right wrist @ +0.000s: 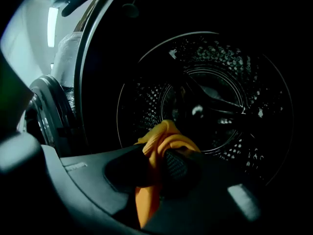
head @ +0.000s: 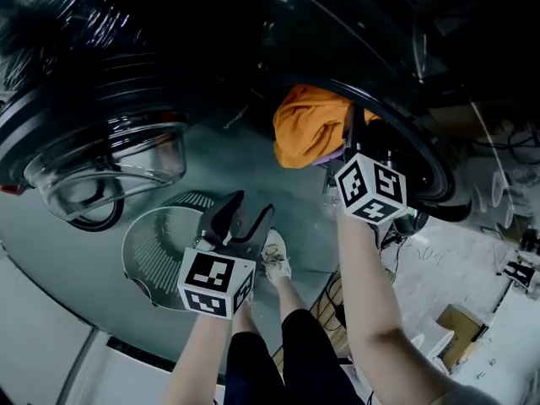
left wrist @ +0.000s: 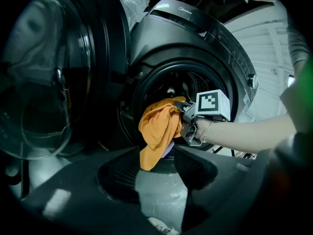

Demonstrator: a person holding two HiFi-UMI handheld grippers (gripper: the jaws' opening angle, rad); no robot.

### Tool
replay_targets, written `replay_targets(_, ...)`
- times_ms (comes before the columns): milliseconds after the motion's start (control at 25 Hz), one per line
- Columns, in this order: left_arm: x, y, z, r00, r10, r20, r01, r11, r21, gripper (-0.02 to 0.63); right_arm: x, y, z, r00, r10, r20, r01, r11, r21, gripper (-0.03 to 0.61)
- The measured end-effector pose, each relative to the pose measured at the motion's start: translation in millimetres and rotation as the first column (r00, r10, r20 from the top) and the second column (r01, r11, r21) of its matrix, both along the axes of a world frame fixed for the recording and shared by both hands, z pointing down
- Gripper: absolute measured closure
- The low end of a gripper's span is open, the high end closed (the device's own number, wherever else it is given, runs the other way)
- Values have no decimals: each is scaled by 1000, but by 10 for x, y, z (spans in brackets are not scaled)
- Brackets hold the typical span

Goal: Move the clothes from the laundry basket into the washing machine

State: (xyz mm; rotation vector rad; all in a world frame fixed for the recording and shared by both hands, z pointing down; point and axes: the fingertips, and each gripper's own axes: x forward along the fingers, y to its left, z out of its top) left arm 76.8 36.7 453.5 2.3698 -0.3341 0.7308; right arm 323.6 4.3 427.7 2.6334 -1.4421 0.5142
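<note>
An orange garment hangs at the mouth of the dark front-loading washing machine, with a bit of lilac cloth showing under it. My right gripper is shut on the orange garment, pinched between its jaws in front of the perforated drum. From the left gripper view, that right gripper is at the door opening with the orange garment drooping over the rim. My left gripper stands open and holds nothing, over the white slatted laundry basket. Its jaws frame bare floor.
The washer's round glass door swings open to the left, also seen as the door in the left gripper view. The person's shoe is beside the basket. A cardboard box and cables lie at the right.
</note>
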Motion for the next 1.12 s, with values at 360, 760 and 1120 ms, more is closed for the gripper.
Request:
replay_targets(360,150,-4,139,999,-14,-46,13,1000,-24,410,345,-121,166,994,35,-101,-40,998,-49,499)
replay_targets(760,107,77,123,997,-27,-73,25,999,-28,410,626,-33,86,993,95,-64,-96,995,-15,425)
replay_targets(1120,88,129,123,996,-35,-78,32,999,-34,410,178,113,365,986,65,152,-56,997,-59,84)
